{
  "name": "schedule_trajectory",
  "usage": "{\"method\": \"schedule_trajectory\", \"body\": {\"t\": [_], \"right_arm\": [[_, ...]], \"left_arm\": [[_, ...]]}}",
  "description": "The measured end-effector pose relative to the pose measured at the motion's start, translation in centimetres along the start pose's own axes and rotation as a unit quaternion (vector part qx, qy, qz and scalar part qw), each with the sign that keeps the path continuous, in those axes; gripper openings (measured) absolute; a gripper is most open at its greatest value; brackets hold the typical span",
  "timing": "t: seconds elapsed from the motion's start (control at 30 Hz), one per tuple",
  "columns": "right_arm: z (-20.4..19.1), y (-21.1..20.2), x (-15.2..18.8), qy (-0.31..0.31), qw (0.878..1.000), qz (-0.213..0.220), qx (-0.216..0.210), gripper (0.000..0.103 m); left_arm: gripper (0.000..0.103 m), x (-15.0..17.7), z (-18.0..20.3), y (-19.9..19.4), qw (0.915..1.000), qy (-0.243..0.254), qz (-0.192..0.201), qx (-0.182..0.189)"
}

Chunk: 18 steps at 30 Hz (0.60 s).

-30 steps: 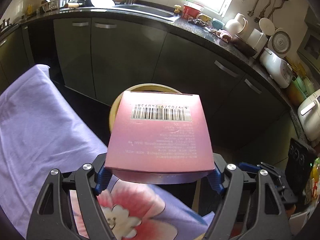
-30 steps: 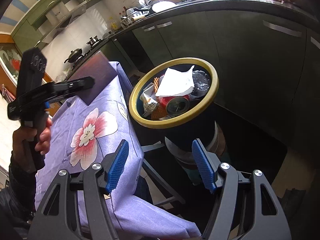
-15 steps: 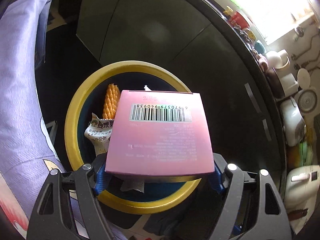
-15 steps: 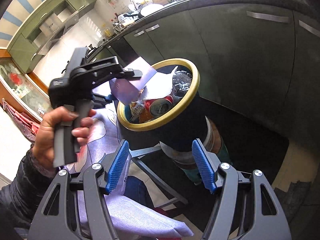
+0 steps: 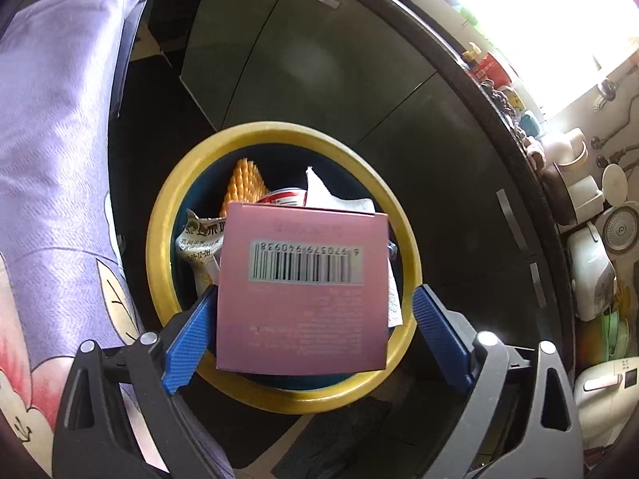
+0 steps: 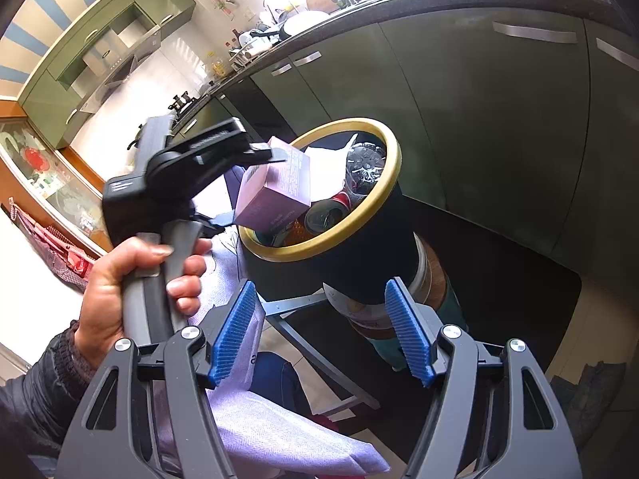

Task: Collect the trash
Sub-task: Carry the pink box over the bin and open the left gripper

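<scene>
A pink box (image 5: 303, 295) with a barcode hangs over the yellow-rimmed dark trash bin (image 5: 159, 239). My left gripper (image 5: 311, 319) stands wide open around the box, its blue pads apart from the box's sides. In the right wrist view the box (image 6: 275, 191) tilts down at the bin's near rim (image 6: 319, 247), just off the left gripper's fingertips (image 6: 255, 151). The bin holds a can, white paper, a wrapper and an orange piece. My right gripper (image 6: 319, 331) is open and empty, low in front of the bin.
A table with a purple flowered cloth (image 5: 52, 159) lies left of the bin. Dark green kitchen cabinets (image 5: 319, 60) stand behind it, under a crowded counter (image 5: 559, 183). The bin rests on a stack of tins (image 6: 383, 311).
My left gripper carried the box from over the table to above the bin, tipped down, and has now opened. The box is slipping from the pads toward the bin.
</scene>
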State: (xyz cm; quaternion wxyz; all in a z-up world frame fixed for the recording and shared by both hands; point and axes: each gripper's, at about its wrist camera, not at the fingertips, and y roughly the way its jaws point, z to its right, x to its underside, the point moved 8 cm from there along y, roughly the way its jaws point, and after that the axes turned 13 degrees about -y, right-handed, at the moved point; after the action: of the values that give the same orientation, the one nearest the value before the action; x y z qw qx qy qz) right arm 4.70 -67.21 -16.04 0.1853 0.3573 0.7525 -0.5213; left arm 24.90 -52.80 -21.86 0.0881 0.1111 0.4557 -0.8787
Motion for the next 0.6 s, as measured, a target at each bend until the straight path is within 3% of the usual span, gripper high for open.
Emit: {"method": "schedule_trajectory", "body": {"t": [0.17, 0.3, 0.47, 0.6], "right_arm": [[-0.9, -0.1, -0.1, -0.010, 1.000, 0.001, -0.003, 0.068], [-2.0, -0.4, -0.2, -0.025, 1.000, -0.001, -0.002, 0.070], [-4.8, -1.0, -0.2, -0.063, 0.998, -0.002, 0.003, 0.076], [-7.7, -1.3, 0.0, -0.104, 0.994, 0.001, 0.014, 0.078]], "left_arm": [[0.092, 0.5, -0.4, -3.7, 0.9996, 0.021, 0.015, 0.014], [0.093, 0.6, -1.4, -8.9, 0.9959, 0.061, 0.065, 0.017], [0.096, 1.4, -5.9, -20.1, 0.9784, 0.111, 0.174, 0.006], [0.096, 3.0, -11.4, -29.1, 0.9550, 0.126, 0.264, -0.051]]}}
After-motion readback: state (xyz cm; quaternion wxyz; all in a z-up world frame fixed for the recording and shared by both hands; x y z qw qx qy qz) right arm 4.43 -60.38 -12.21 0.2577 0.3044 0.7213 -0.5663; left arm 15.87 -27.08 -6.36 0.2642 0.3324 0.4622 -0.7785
